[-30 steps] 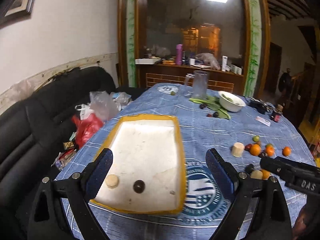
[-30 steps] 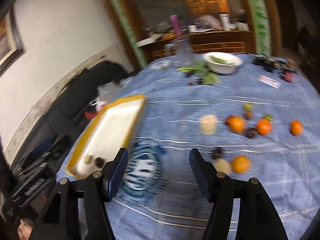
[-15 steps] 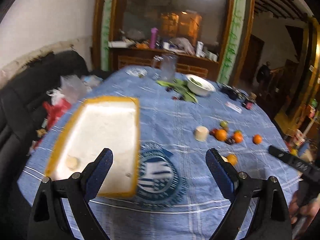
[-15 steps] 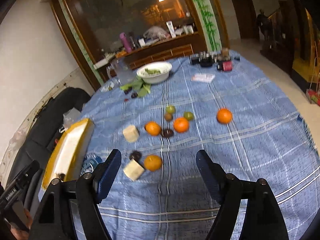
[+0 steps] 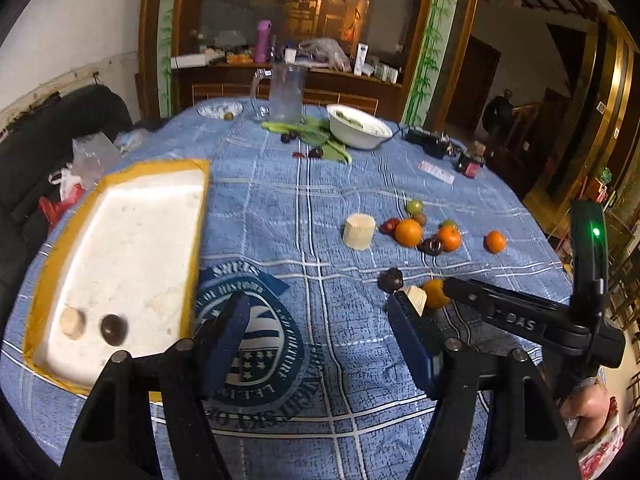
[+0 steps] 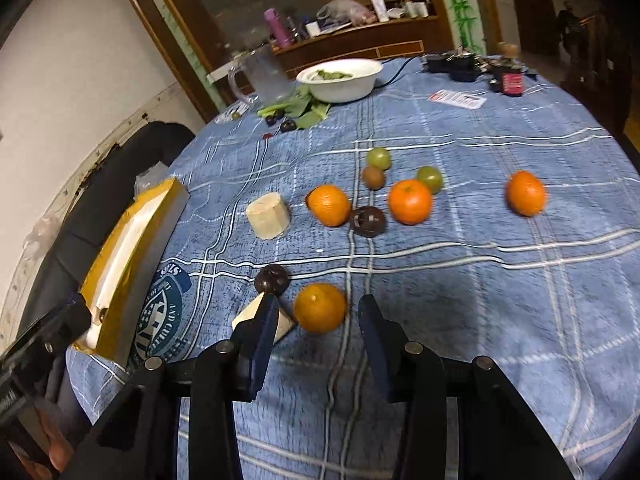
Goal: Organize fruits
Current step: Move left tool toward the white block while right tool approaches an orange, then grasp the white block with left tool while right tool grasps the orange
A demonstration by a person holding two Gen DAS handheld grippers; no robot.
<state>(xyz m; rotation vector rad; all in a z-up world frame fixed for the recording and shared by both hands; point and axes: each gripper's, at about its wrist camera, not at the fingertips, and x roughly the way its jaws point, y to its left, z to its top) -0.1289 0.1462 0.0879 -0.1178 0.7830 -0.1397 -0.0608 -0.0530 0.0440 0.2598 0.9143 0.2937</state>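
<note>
Blue cloth table [image 6: 500, 280]; tray [image 5: 120, 240] left (two pieces in). Right gripper [image 6: 316, 320] just closing around nearest orange [image 6: 320, 307], not gripping; left gripper [image 5: 316, 340] narrowing, empty. Next: pinch, carry to tray.

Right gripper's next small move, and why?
Probably ease forward and down to bracket the nearest orange. The right gripper has just been closing, but nothing sits between its fingers yet; the orange lies just ahead of the gap, with a pale chunk beside the left finger. Then to the tray.

Dim indoor light, fisheye-warped edges
</note>
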